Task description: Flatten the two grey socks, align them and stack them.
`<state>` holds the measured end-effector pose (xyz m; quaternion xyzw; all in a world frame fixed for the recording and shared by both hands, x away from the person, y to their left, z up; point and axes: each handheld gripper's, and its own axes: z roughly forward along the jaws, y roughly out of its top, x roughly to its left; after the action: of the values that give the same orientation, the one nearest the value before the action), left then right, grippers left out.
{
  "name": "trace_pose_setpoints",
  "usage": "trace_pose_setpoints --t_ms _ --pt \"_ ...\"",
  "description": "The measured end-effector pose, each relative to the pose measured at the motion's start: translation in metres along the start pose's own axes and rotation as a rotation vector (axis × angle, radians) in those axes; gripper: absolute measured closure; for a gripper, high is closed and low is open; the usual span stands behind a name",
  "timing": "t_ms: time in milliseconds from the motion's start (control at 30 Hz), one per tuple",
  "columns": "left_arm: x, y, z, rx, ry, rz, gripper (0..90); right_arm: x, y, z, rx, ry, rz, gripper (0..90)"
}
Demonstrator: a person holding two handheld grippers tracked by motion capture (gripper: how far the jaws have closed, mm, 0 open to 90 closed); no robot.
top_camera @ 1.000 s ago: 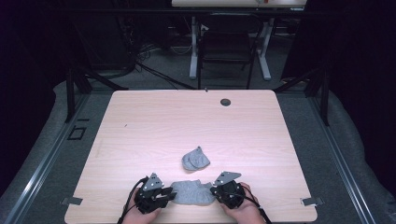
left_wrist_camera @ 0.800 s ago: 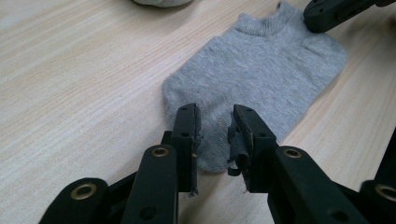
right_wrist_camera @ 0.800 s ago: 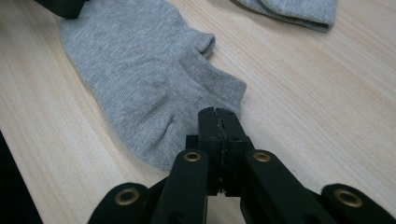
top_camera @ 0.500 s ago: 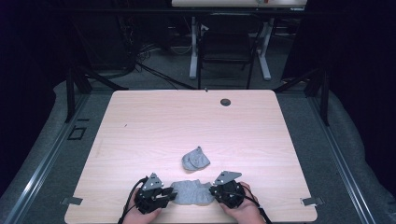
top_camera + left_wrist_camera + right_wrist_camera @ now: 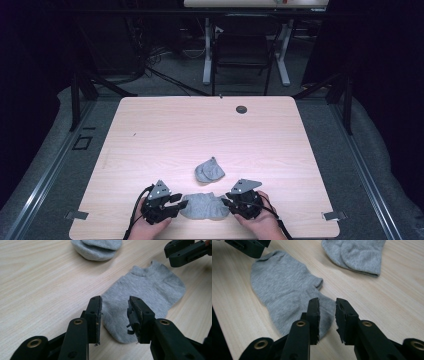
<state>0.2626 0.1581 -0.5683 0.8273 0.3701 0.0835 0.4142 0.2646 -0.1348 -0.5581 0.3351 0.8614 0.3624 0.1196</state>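
Two black two-jaw grippers at the near edge of the pale wood-grain table [image 5: 150,130], one per hand. Left gripper [image 5: 179,204] sits at the left end of the flat grey ankle sock [image 5: 202,206]; right gripper [image 5: 226,202] at its right end.

Left gripper [image 5: 114,312]: jaws partway open, have just been opening. Sock's end [image 5: 140,297] lies on the table between/under them; gap visible on both sides, pads not pressing the fabric. Torn black pad lining hangs off one jaw.

Right gripper [image 5: 327,315]: jaws also partway open w/ a clear gap, have just been opening. Sock [image 5: 284,297] lies flat beneath, one end running under the jaw tips. No grip; whether the tips touch the cloth: can't tell.

Each gripper view shows the other gripper's tip at a top corner, above the far end of the sock, cut off by the frame.

Second grey sock, folded into a bundle [image 5: 209,170], lies just beyond the flat one, apart from it; cut off at the top edge in both gripper views [image 5: 96,248] [image 5: 355,255].

High view: jaws small, gap hard to read. Person's hands [image 5: 150,227] cropped at the bottom edge. Surroundings beyond the table dark.
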Motion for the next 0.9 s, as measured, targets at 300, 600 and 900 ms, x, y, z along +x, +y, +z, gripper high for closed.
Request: trace_pose_setpoints --t_ms 300,600,900 --pt "0.008 0.003 0.000 -0.019 0.021 -0.023 58.8 -0.005 0.012 0.001 -0.007 -0.015 0.008 63.9" --pt "0.014 0.004 -0.002 -0.030 0.035 -0.026 57.7 -0.015 0.037 0.004 -0.016 -0.010 0.018 65.8" --pt "0.017 0.002 -0.003 -0.032 0.033 -0.040 57.7 -0.026 0.060 0.025 0.004 -0.052 0.013 75.0"
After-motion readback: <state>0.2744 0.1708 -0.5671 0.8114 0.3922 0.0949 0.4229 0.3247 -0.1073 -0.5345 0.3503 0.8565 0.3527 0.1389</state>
